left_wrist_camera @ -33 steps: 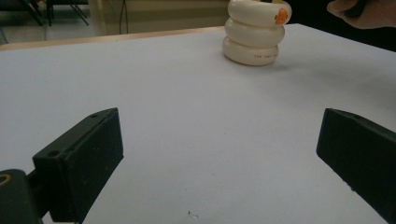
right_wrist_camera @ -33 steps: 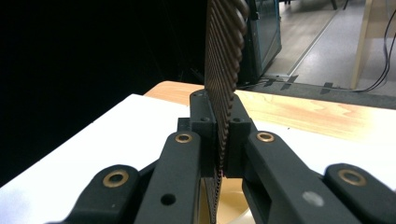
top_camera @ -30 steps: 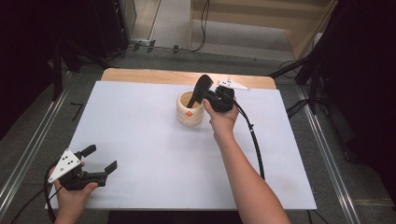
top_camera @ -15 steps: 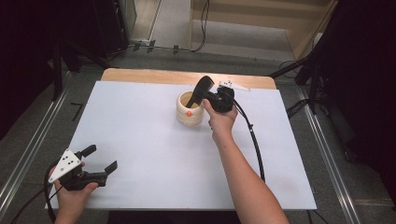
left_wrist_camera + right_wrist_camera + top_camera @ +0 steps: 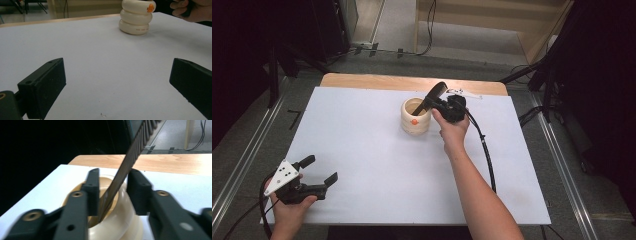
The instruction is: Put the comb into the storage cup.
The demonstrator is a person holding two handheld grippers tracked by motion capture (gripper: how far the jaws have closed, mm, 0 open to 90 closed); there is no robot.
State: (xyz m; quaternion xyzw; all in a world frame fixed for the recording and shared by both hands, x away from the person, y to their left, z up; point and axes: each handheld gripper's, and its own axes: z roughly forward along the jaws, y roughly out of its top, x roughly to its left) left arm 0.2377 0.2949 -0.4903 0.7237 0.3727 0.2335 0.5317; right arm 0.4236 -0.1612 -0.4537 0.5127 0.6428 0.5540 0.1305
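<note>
Comb, black and toothed (image 5: 130, 157), stands tilted with its lower end inside the cream ribbed ring-stacked cup (image 5: 415, 118) and its upper end leaning up and away over the rim. In the right gripper view the comb passes between the two jaws of the right tongs (image 5: 112, 186); the jaws are parted, the comb lies close against the left-hand jaw, and a gap shows on the other side. Whether either jaw actually presses on the comb cannot be told. In the high view the right tongs (image 5: 435, 101) sit at the cup's rim, on its right side, held by the person's right hand (image 5: 452, 125), with a black cable trailing back along the forearm.

The cup stands upright on the white-topped desk (image 5: 377, 165), toward the far middle, and bears a small orange mark (image 5: 413, 121) on its near side. In the left gripper view the cup (image 5: 136, 17) shows three stacked rings with the orange mark near the top.

Left tongs (image 5: 319, 170) are at the near left corner of the desk, well apart from the cup, held by the left hand (image 5: 292, 202). Their jaws are spread wide with nothing between them; bare desk surface shows in the gap (image 5: 117, 82).

A strip of light wood (image 5: 377, 81) runs along the desk's far edge.
</note>
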